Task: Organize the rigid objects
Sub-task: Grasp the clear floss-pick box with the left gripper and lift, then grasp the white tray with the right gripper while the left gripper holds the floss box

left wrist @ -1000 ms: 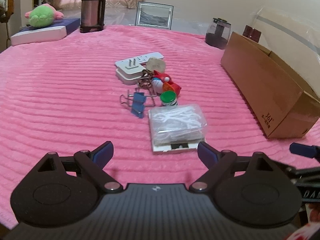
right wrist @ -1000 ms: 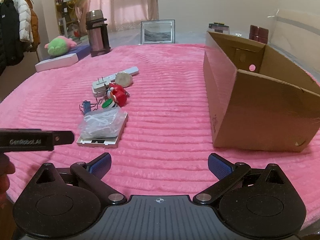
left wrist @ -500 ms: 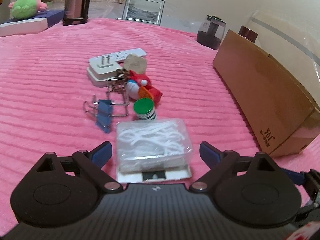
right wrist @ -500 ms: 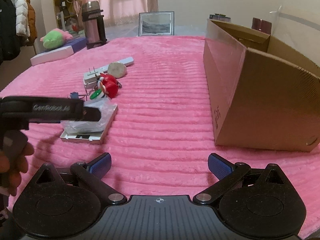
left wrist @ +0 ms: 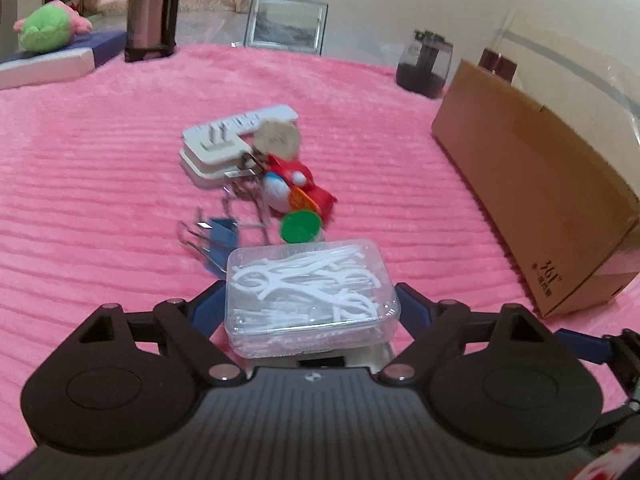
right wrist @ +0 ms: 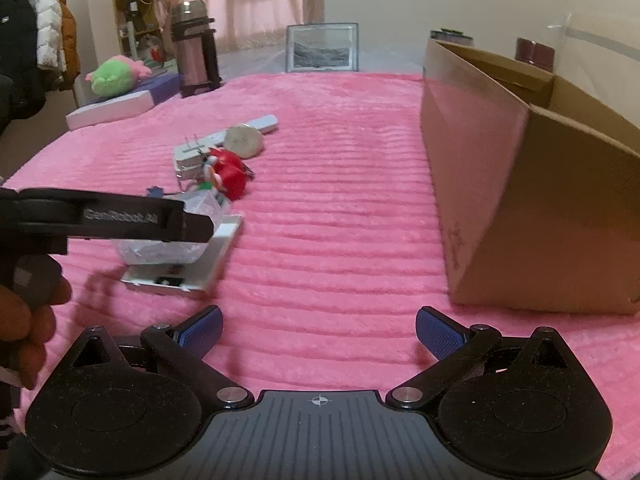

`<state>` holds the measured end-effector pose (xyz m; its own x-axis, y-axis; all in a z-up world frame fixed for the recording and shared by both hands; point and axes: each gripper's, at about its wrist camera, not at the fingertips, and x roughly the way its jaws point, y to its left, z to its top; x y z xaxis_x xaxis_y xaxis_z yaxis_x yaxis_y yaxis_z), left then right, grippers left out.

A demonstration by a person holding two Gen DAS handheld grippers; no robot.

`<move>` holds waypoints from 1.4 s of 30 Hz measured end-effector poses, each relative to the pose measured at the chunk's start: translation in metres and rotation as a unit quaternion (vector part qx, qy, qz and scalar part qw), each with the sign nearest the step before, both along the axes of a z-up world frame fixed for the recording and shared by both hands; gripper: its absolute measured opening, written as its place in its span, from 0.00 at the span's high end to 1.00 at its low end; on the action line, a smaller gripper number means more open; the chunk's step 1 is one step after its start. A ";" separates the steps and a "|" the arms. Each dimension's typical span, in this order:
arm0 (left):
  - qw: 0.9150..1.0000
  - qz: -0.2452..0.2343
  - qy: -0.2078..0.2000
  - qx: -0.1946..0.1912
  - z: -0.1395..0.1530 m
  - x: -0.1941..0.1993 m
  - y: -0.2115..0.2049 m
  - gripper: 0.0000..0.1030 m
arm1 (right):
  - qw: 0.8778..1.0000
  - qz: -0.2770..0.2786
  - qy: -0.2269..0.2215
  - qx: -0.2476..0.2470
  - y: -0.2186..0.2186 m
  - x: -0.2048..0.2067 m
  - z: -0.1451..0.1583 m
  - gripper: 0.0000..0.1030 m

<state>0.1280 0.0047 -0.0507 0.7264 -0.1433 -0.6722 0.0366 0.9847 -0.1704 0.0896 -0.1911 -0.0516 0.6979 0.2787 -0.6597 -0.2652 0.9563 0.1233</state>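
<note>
A clear plastic box of white floss picks lies on a flat white device on the pink blanket. My left gripper straddles this box with its jaws closing; the blue pads stand close beside the box walls, not clearly pressing. Behind the box lie blue binder clips, a green cap, a red toy keychain, a beige disc and a white power strip. My right gripper is open over bare blanket, right of the box. A hand holds the left tool.
An open cardboard box stands on the right, its brown side near the pile. At the back are a thermos, a picture frame, a dark jar and a green plush toy on a flat white box.
My left gripper has moved forward and down to the floss box, which now sits between its fingers. The right gripper has come slightly lower and closer to the blanket.
</note>
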 end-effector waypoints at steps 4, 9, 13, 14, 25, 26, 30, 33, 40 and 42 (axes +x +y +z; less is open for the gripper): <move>1.000 0.008 -0.008 0.013 0.013 -0.012 0.032 0.18 | 1.000 0.019 -0.005 0.010 0.021 0.001 0.004 0.02; 0.998 0.041 -0.004 0.040 0.012 -0.026 0.082 0.18 | 0.999 0.043 -0.016 0.020 0.062 0.006 0.004 0.03; 0.998 0.058 0.001 0.039 0.006 -0.035 0.109 0.18 | 0.999 0.045 -0.029 0.009 0.098 0.014 -0.001 0.03; 0.998 0.058 0.001 0.039 0.004 -0.036 0.113 0.18 | 0.999 0.042 -0.030 0.006 0.105 0.017 -0.002 0.03; 0.999 0.045 -0.007 0.017 -0.008 -0.036 0.126 0.18 | 1.000 0.001 -0.018 -0.024 0.135 0.042 -0.024 0.14; 0.999 0.044 -0.007 0.016 -0.008 -0.036 0.125 0.18 | 1.000 0.002 -0.016 -0.026 0.134 0.041 -0.024 0.17; 0.999 0.037 -0.006 0.016 -0.008 -0.036 0.121 0.18 | 0.999 0.002 -0.016 -0.030 0.132 0.042 -0.025 0.18; 0.999 0.036 -0.005 0.017 -0.007 -0.038 0.117 0.18 | 0.999 0.015 -0.008 -0.041 0.134 0.045 -0.026 0.17; 0.999 0.027 -0.013 0.026 0.008 -0.047 0.102 0.18 | 0.999 0.022 -0.018 -0.029 0.119 0.033 -0.018 0.18; 0.999 0.021 -0.017 0.028 0.014 -0.049 0.096 0.18 | 0.999 0.021 -0.020 -0.024 0.107 0.027 -0.012 0.18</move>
